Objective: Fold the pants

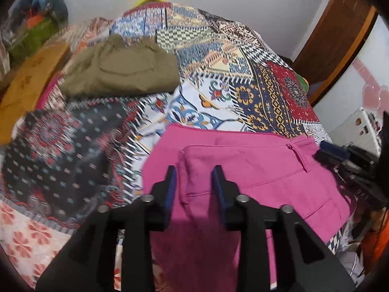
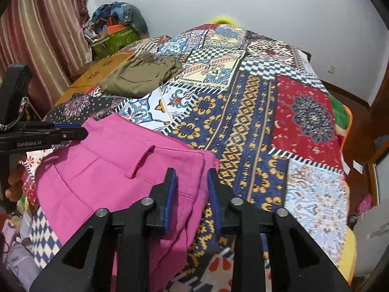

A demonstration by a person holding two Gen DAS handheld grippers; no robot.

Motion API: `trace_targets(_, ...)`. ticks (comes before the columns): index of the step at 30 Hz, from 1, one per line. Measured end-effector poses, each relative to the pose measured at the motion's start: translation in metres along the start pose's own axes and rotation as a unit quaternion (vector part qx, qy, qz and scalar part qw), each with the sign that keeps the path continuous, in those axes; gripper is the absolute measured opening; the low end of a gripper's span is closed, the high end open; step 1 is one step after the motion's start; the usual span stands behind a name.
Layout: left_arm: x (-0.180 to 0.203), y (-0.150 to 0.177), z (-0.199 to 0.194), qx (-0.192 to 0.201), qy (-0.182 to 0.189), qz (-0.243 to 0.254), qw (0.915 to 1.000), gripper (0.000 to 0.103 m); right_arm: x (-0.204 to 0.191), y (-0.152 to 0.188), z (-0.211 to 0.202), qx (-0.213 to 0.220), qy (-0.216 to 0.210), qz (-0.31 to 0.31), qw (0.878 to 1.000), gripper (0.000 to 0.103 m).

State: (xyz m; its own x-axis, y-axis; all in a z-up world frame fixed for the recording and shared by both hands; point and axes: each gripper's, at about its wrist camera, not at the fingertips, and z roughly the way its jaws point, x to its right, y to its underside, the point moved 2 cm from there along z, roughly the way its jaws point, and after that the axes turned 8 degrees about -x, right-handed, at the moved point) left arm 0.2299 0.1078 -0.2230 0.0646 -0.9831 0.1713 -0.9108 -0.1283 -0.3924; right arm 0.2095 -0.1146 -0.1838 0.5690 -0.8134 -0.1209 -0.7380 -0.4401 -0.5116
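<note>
1. Two pairs of pants lie on the bed: pink pants, folded, at the near edge, and olive pants, folded, farther up and toward the wooden board side.
2. One patchwork bedspread covers the bed; both pairs of pants rest on it, well apart from each other.
3. Left gripper: its two blue-padded fingers stand partly apart above the pink pants, with pink cloth seen in the gap; the pads do not press on the cloth.
4. Right gripper: its two fingers stand partly apart over the pink pants' corner nearest the blue-and-yellow patch; cloth shows between them, but whether the pads touch it cannot be told.
5. In the right wrist view the left gripper appears at the far side of the pink pants, at their edge.
6. One green box stands beyond the olive pants, by the striped curtain; it holds a heap of mixed items, too blurred to count.
7. One wooden board lies just beside the olive pants.
</note>
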Motion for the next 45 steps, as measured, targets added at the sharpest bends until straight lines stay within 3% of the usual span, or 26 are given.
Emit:
trace_targets(3,-0.002,-0.003,-0.024,0.028,-0.013,0.000,0.9995,0.044,-0.006,-0.005,-0.028,0.025,-0.016,0.001,1.000,0.027)
trace_targets(7,0.013,0.004,-0.059,0.056,0.021,0.016,0.9981,0.044,-0.034,-0.009,-0.049,0.044,-0.067,-0.017,0.997,0.027)
trace_targets(10,0.031,0.015,-0.065,0.057,0.051,0.029,0.9967,0.044,-0.055,-0.005,-0.040,0.023,-0.103,-0.030,0.994,0.028)
trace_targets(12,0.040,0.024,-0.054,0.033,0.070,0.032,0.9965,0.044,-0.064,0.003,-0.026,0.004,-0.099,-0.040,0.994,0.028)
trace_targets(16,0.040,0.046,-0.007,-0.032,0.047,0.028,0.9980,0.037,-0.065,0.028,0.008,-0.048,-0.103,-0.037,0.993,0.028)
trace_targets(22,0.038,0.052,-0.015,-0.018,0.030,0.036,0.9988,0.037,-0.062,0.029,0.001,-0.051,-0.102,-0.038,0.993,0.028)
trace_targets(24,0.031,0.053,-0.023,-0.009,0.014,0.045,0.9988,0.041,-0.061,0.030,-0.003,-0.052,-0.100,-0.043,0.993,0.028)
trace_targets(25,0.027,0.054,-0.023,-0.010,0.008,0.048,0.9988,0.048,-0.059,0.031,-0.003,-0.054,-0.102,-0.045,0.992,0.028)
trace_targets(28,-0.003,0.062,-0.024,-0.023,-0.020,0.030,0.9991,0.050,-0.047,0.040,-0.009,-0.057,-0.102,-0.036,0.993,0.031)
trace_targets(33,-0.044,0.070,-0.033,-0.027,0.011,-0.034,0.9990,0.051,-0.024,0.049,-0.038,-0.031,-0.102,0.005,0.994,0.039)
trace_targets(34,-0.047,0.068,-0.037,-0.019,0.006,-0.036,0.9992,0.052,-0.018,0.048,-0.046,-0.021,-0.097,0.017,0.995,0.049)
trace_targets(36,-0.046,0.062,-0.046,-0.002,0.002,-0.036,0.9993,0.065,-0.007,0.043,-0.060,0.005,-0.086,0.038,0.996,0.059)
trace_targets(38,-0.044,0.054,-0.052,0.014,0.012,-0.038,0.9991,0.086,-0.001,0.038,-0.066,0.017,-0.075,0.044,0.996,0.064)
trace_targets(41,-0.032,0.042,-0.048,0.014,0.034,-0.033,0.9988,0.093,0.004,0.031,-0.060,0.020,-0.054,0.050,0.997,0.070)
trace_targets(45,-0.019,0.032,-0.025,-0.011,0.054,-0.023,0.9982,0.096,0.006,0.027,-0.032,-0.009,-0.069,0.067,0.995,0.071)
